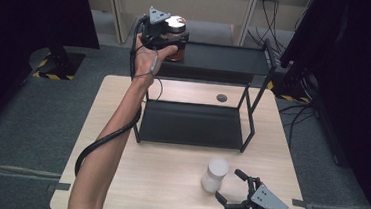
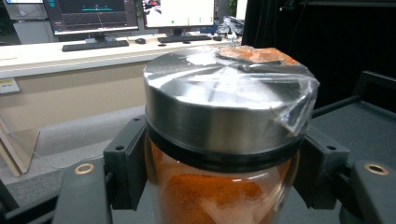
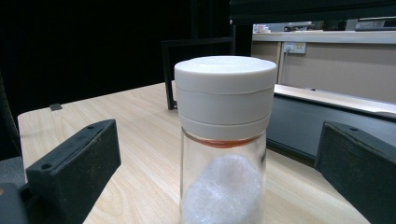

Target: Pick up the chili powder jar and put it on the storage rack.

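My left tongs (image 1: 171,39) are clamped on the spice jar (image 2: 219,140), pads pressed to the glass just below its steel lid (image 2: 224,100), and the jar sits between them over the top shelf (image 1: 227,57) of the black rack; I cannot tell whether its base has touched down on that shelf. The main risk I see is letting go too soon: if the jar is not seated, it could drop, tip on the shelf, or roll off the near edge. The loose plastic wrap (image 2: 299,107) hanging off the lid beside one pad could also snag as I back the tongs away and drag the jar over. My right tongs (image 1: 244,197) stand apart on either side of the white-capped jar (image 3: 224,140) on the counter (image 1: 167,183), touching nothing; an idle nudge there could knock that tall jar down.
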Available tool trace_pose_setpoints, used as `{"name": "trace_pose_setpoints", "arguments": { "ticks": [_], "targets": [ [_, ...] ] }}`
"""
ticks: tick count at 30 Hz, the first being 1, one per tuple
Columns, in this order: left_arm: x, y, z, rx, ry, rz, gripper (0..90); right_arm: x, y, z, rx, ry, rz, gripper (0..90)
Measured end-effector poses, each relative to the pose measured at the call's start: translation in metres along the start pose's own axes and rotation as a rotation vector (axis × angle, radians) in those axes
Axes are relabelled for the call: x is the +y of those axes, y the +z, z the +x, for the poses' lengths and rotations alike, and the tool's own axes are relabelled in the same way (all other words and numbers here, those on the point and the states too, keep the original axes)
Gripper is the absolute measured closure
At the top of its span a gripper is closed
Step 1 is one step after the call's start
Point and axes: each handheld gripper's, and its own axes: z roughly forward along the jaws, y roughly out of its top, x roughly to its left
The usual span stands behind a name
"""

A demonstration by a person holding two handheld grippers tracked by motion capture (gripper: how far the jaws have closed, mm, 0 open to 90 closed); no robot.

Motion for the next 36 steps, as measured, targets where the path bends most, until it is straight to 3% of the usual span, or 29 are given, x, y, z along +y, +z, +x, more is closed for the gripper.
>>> {"name": "trace_pose_setpoints", "arguments": {
  "ticks": [3, 6, 10, 22, 36],
  "targets": [
    [-0.002, 0.000, -0.001, 0.004, -0.005, -0.009, 29.9, 0.000, 0.000, 0.000, 0.001, 0.001, 0.001, 0.3],
    [-0.004, -0.001, -0.001, 0.002, -0.035, -0.021, 22.5, 0.000, 0.000, 0.000, 0.001, 0.000, 0.000, 0.3],
    [-0.002, -0.005, -0.002, 0.009, -0.042, -0.014, 12.3, 0.000, 0.000, 0.000, 0.002, 0.000, 0.000, 0.3],
    [-0.009, -0.021, -0.005, -0.005, -0.016, -0.027, 0.0, 0.000, 0.001, 0.001, 0.002, 0.001, 0.001, 0.3],
    [-0.020, -0.041, -0.010, -0.062, -0.031, -0.034, 0.0, -0.001, 0.002, 0.001, 0.001, -0.001, 0.002, 0.3]
  ]
}}
